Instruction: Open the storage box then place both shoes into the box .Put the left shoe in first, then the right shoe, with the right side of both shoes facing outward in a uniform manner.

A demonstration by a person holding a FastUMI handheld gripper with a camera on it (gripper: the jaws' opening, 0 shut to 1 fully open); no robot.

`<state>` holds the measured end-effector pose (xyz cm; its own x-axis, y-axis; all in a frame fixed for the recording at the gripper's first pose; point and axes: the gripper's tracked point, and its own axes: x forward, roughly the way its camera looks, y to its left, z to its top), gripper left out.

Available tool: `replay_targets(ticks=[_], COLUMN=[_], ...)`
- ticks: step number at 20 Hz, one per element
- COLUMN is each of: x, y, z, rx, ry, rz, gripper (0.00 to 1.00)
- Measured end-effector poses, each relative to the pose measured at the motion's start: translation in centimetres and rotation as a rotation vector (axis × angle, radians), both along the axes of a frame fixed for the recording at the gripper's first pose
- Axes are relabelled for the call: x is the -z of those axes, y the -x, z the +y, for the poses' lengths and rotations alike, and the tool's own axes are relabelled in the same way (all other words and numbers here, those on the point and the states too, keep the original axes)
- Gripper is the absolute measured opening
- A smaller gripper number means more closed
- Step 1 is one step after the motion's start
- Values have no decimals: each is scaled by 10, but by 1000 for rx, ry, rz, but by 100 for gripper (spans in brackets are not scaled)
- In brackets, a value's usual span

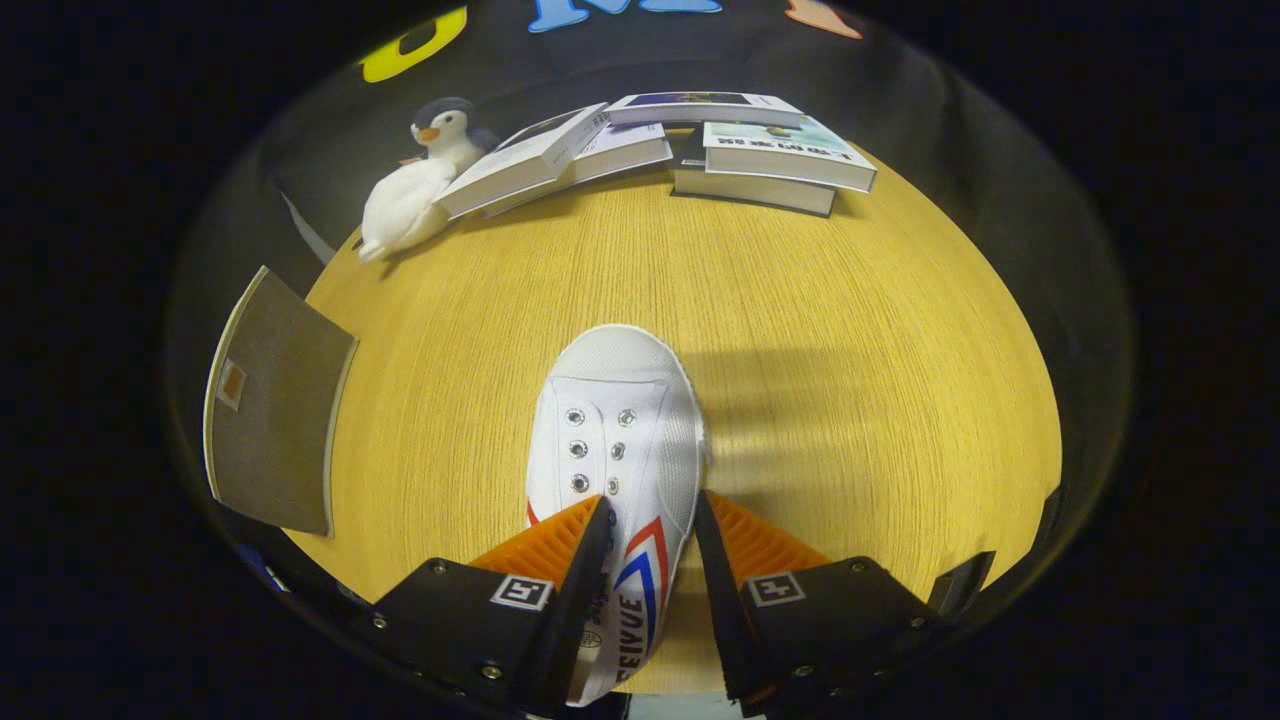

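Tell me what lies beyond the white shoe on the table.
Beyond the white shoe, held between the gripper fingers, lies bare table, then books and a toy penguin at the far edge. The shoe hides the table beneath it.

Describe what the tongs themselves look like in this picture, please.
The tongs have two fingers shaped like flat, narrow blades, each backed by a ribbed, wedge-shaped block. Behind them sit angular black housings fastened with small screws, and each carries a square black-and-white marker tag. No cables are visible.
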<state>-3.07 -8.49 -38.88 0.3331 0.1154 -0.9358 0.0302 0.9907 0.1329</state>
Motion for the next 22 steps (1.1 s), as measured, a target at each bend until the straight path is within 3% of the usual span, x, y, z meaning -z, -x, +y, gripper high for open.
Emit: replay_targets(ticks=[2, 3, 5, 6, 7, 9, 10, 14, 22], x=[-3, -1, -5, -5, -3, -12, -9, -25, -89], y=[-1, 1, 2, -3, -1, -3, 3, 3, -13], z=[-4, -2, -5, -11, -8, -13, -11, 0, 49], rx=[33, 35, 37, 91, 109, 178, 201, 323, 275], ry=[3, 2, 35, 23, 12, -1, -22, -177, -261], rz=[6, 22, 27, -1, 10, -22, -2, 4, -55], gripper=[56, 44, 45, 45, 14, 14, 1, 0, 0])
